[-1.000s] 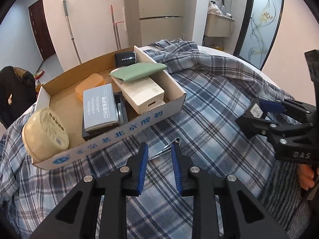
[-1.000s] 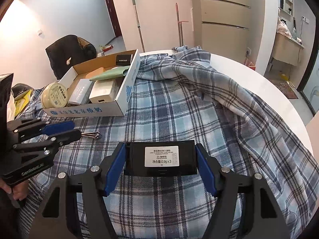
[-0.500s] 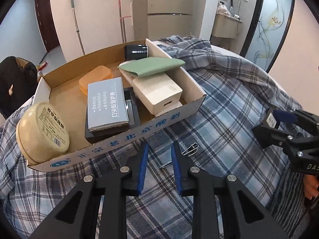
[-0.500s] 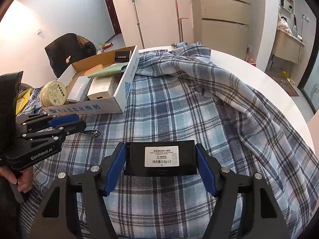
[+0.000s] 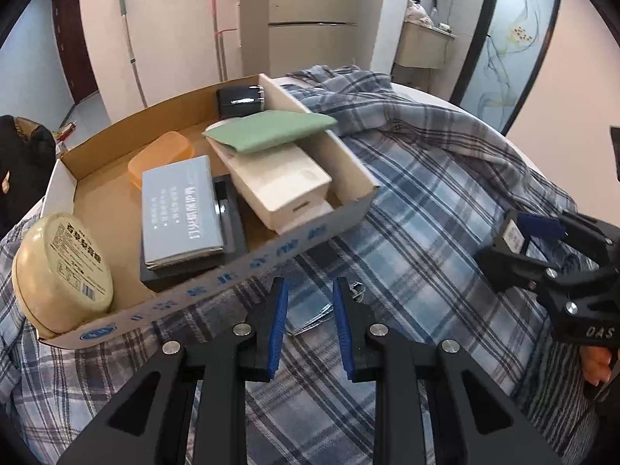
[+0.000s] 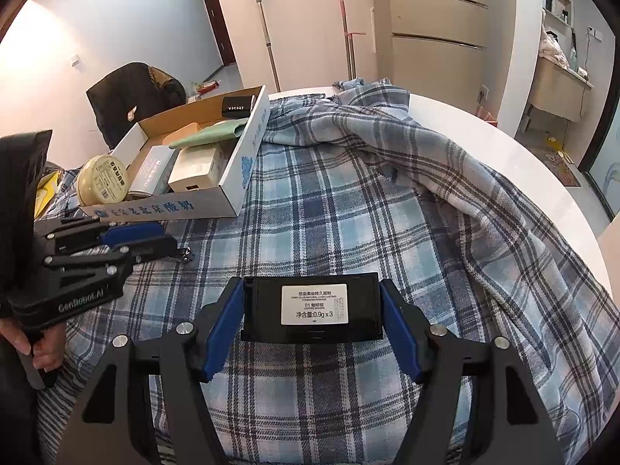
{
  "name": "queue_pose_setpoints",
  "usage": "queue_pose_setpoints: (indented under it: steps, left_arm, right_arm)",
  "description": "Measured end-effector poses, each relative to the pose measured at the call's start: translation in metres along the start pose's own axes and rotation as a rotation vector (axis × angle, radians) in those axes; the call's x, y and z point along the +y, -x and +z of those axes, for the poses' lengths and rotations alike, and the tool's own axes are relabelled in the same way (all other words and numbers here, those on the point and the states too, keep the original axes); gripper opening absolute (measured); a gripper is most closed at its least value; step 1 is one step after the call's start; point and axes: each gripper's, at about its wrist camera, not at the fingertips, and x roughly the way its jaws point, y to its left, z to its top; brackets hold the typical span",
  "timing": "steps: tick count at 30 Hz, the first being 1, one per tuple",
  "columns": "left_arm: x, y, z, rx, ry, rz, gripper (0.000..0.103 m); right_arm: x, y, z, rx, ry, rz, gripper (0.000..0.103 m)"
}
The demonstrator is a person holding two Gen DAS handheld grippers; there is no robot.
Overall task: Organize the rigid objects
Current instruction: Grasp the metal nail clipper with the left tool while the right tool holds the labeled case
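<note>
Right gripper (image 6: 312, 317) clamps black labelled case (image 6: 312, 308), bottom centre of frame. Left gripper (image 5: 309, 306) narrowly parted over small metal clip (image 5: 329, 310) on plaid cloth (image 6: 348, 201). Cloth covers white round table (image 6: 503, 143). Cardboard box (image 5: 248, 267) upper left holds round tin (image 5: 62, 271), grey box (image 5: 180, 209), white box (image 5: 279, 182), green pouch (image 5: 271, 131). Mop handles lean on far wall.

One cardboard box (image 5: 348, 209) holds seven things: one round tin (image 5: 62, 271), one grey box (image 5: 180, 209), one black case (image 5: 232, 232), one orange container (image 5: 161, 159), one white box (image 5: 283, 182), one green cloth (image 5: 271, 131), one black block (image 5: 240, 100). Two tools: left (image 5: 309, 302), right (image 6: 312, 310). One compact (image 6: 312, 308), one metal clip (image 5: 321, 312), one plaid cloth (image 6: 348, 193).
</note>
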Motion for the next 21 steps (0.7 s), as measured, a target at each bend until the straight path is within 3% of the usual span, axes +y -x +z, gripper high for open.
queue_pose_setpoints:
  steps: [6,11,15,18,21]
  left_arm:
    - [0.014,-0.008,-0.002,0.028,0.033,0.034,0.026]
    - [0.016,0.005,-0.007,0.006,0.038,0.037,0.026]
    - [0.008,0.017,-0.007,-0.018,0.016,-0.022,0.026]
    - [0.005,0.021,-0.004,-0.035,0.023,-0.142,0.026]
    - [-0.004,0.015,0.001,-0.034,-0.032,-0.119,0.026]
  right_arm:
    - [-0.001,0.000,0.000,0.005,-0.004,0.000,0.067]
    - [-0.001,0.000,0.000,0.005,-0.004,0.001,0.067]
    - [0.000,0.000,0.000,0.004,-0.003,0.000,0.067]
    - [0.000,0.000,0.000,0.002,-0.001,0.000,0.067]
    - [0.000,0.001,0.000,-0.001,-0.002,0.000,0.067]
